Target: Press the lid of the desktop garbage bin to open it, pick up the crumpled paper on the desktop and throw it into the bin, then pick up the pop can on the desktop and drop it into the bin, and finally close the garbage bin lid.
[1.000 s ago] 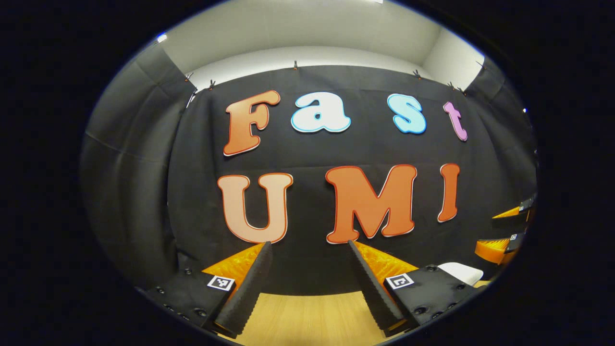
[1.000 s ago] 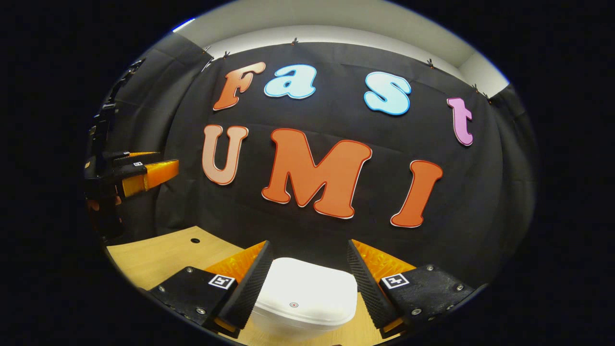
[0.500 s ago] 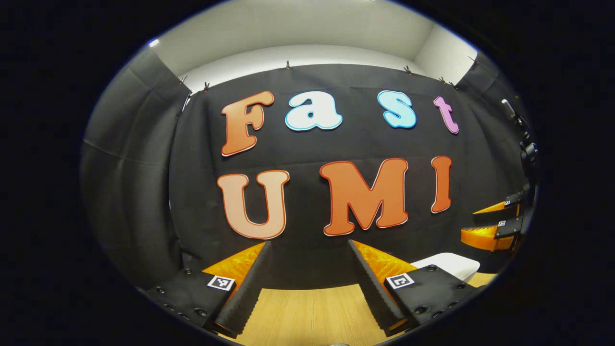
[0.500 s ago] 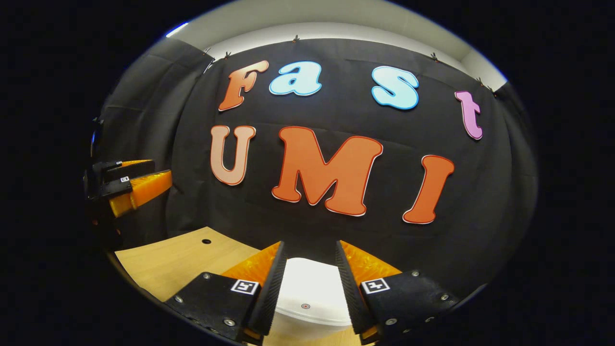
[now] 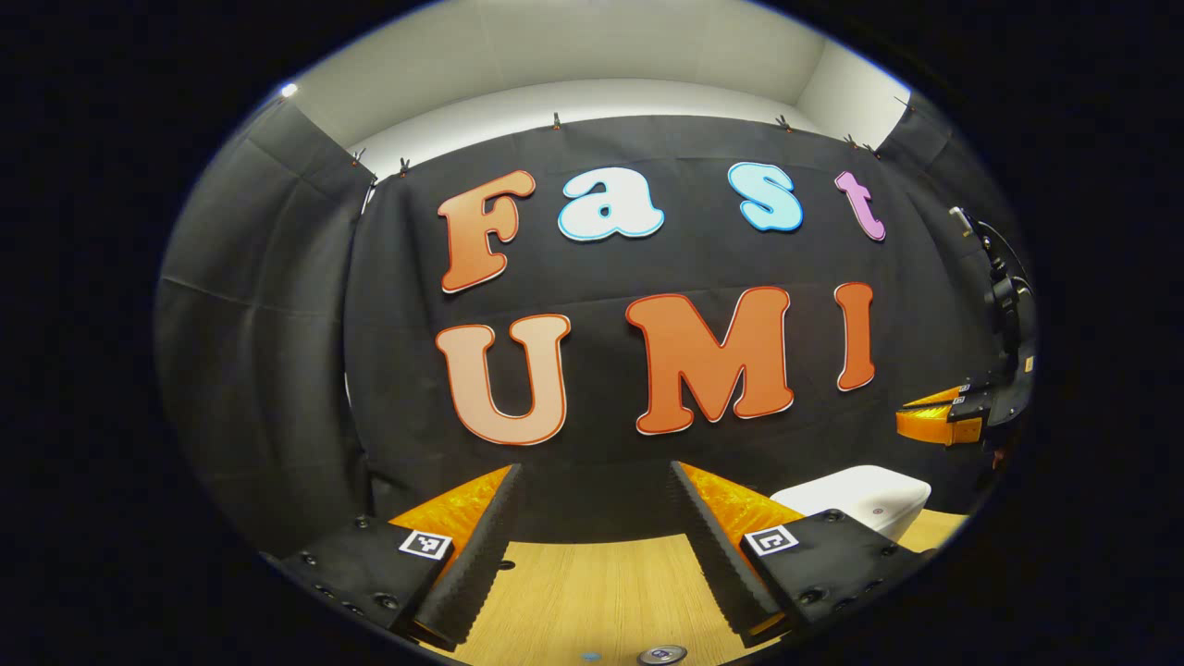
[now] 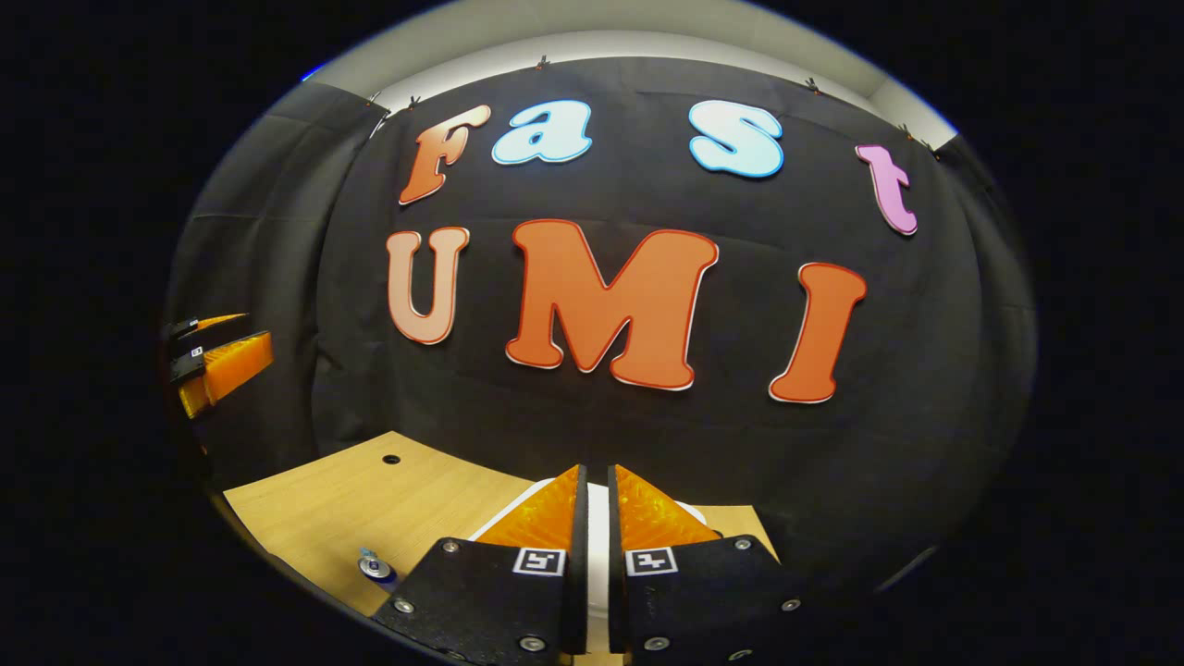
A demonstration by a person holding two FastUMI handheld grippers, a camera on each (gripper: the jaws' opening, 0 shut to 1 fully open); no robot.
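Left claw (image 5: 592,504): sitting at the bottom centre of the left gripper view, fingers spread apart, gripping nothing.
Right claw (image 6: 592,499): fingers nearly together at the bottom centre of the right gripper view, a thin gap showing, hovering over the bin.
Bin (image 5: 865,495): white, lid lying shut, standing on the wooden counter (image 5: 601,592) at lower right of the left gripper view.
Pop can (image 6: 375,564): its top peeking in at lower left of the right gripper view.

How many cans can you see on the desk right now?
1. The can stands on the desk at the lower left of the right gripper view, left of the bin; its top also peeks in at the bottom of the left gripper view. Others may be hidden.
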